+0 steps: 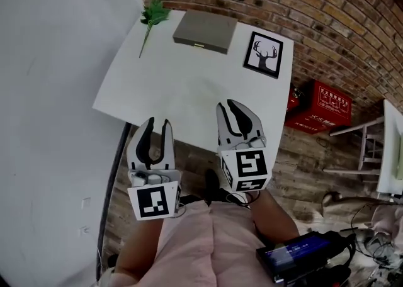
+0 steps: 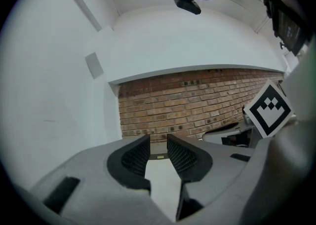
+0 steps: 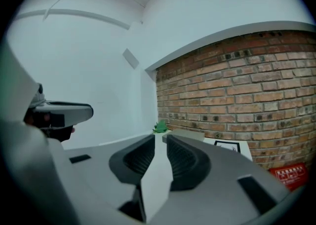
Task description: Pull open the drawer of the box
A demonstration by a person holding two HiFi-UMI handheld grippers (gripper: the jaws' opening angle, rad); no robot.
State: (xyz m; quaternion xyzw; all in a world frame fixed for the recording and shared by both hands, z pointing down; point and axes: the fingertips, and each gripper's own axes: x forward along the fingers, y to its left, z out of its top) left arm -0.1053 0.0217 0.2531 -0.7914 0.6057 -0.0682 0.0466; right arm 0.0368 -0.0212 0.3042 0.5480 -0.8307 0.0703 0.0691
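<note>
Holding the left gripper (image 1: 157, 123) and the right gripper (image 1: 233, 106) side by side, low and close in, both pointing forward, the right reaching slightly further ahead. With the left fingers (image 2: 136, 157) apart and nothing between them. With the right fingers (image 3: 185, 162) apart too, at a narrower gap, likewise empty.

Even, perhaps overhead light; fisheye-bent edges (black corners on gripper views)

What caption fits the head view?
Left gripper and right gripper, fingers apart and empty, at the white table's near edge, grey box ahead.
</note>
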